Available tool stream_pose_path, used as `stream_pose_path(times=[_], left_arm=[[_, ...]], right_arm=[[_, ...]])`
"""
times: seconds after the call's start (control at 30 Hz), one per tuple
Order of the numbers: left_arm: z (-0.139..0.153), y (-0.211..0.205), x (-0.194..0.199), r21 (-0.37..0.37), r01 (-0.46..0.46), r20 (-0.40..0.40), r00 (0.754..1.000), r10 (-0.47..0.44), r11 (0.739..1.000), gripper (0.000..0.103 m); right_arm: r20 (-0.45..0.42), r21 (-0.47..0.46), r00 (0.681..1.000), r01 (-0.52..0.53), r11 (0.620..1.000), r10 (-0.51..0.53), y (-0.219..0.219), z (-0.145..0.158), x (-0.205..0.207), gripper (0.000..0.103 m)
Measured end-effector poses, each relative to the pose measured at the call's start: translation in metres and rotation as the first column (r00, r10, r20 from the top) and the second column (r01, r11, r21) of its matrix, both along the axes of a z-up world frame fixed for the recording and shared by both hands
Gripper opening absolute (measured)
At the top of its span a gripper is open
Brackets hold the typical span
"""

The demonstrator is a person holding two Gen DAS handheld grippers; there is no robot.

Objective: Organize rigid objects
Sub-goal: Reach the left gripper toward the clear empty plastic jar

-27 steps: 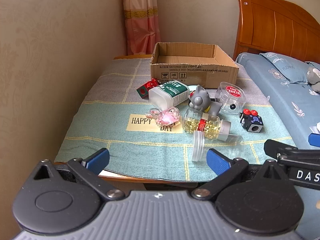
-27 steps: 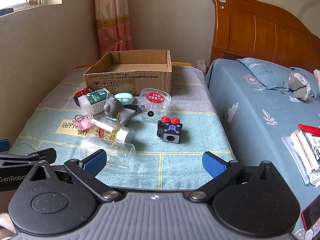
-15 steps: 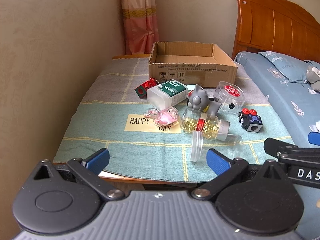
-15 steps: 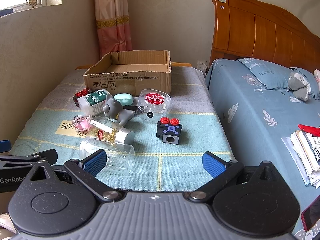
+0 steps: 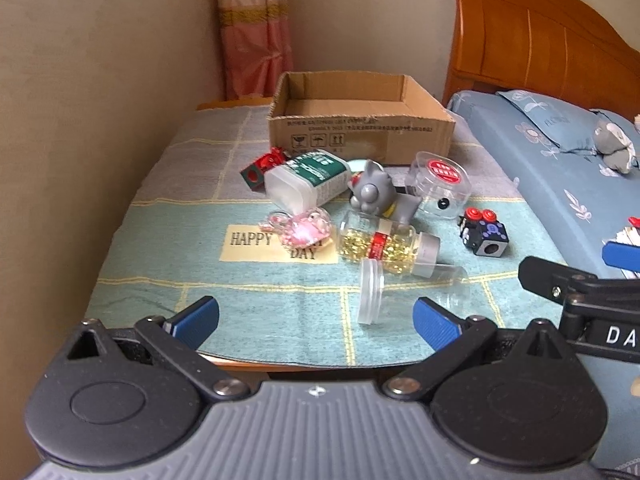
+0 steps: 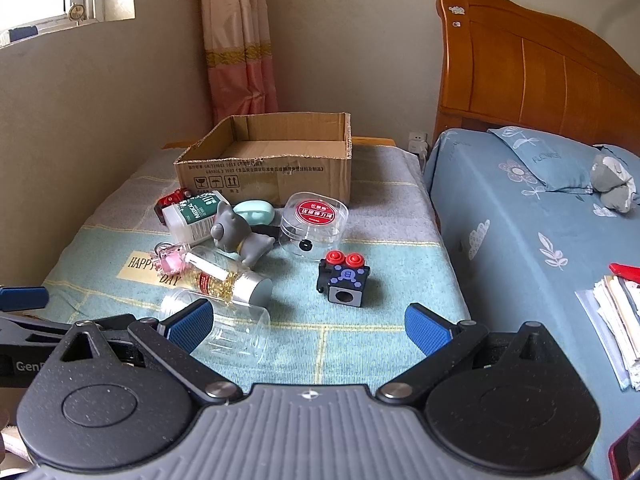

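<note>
Loose items, mid-frame on table (image 5: 160, 216), short of empty cardboard box (image 5: 360, 136) above: both left gripper (image 5: 316, 316) and right gripper (image 6: 306, 326) spread, holding nothing; hazard: clear jar (image 6: 236, 332) and capsule bottle (image 5: 384, 246), lying sideways, likely roll if nudged.

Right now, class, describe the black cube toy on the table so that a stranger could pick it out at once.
Start at the open brown cardboard box at the back of the cloth-covered table. Come forward past the clear round tub with the red label. The small black cube toy sits alone just beyond, the only piece with two red buttons on top.
</note>
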State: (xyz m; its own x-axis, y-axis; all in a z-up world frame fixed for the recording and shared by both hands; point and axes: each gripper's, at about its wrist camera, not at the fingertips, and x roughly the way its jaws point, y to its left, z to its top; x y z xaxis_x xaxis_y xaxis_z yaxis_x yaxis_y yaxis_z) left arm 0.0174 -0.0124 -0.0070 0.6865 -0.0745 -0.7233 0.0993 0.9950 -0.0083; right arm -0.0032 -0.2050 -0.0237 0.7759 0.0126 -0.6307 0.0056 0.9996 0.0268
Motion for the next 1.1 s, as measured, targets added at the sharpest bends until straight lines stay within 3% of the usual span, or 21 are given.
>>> stream_pose_path(times=[0.23, 0.37, 0.53, 0.8, 1.1], left_arm=[[-0.006, -0.01, 0.013, 0.013, 0.126, -0.034, 0.991, -0.126, 0.992, 0.102], [-0.012, -0.021, 0.022, 0.028, 0.256, -0.054, 0.966, -0.254, 0.966, 0.102], [-0.023, -0.035, 0.038, -0.007, 0.37, -0.085, 0.926, -0.369, 0.929, 0.102], [-0.04, -0.052, 0.065, -0.037, 0.377, -0.121, 0.918, -0.378, 0.926, 0.102], [-0.061, -0.061, 0.082, -0.017, 0.343, -0.179, 0.923, -0.34, 0.939, 0.102]], right_arm=[[0.001, 0.017, 1.0, -0.024, 1.0, 0.024, -0.01, -0.003, 0.009, 0.103], [-0.003, 0.019, 0.999, -0.048, 0.999, 0.048, -0.013, -0.008, 0.015, 0.103], [-0.001, 0.025, 0.999, -0.049, 0.998, 0.049, -0.023, -0.013, 0.019, 0.103], [-0.007, 0.063, 1.0, -0.008, 0.998, 0.008, -0.049, -0.026, 0.026, 0.103], [-0.053, 0.088, 0.999, 0.015, 0.996, -0.01, -0.066, -0.048, 0.039, 0.103]])
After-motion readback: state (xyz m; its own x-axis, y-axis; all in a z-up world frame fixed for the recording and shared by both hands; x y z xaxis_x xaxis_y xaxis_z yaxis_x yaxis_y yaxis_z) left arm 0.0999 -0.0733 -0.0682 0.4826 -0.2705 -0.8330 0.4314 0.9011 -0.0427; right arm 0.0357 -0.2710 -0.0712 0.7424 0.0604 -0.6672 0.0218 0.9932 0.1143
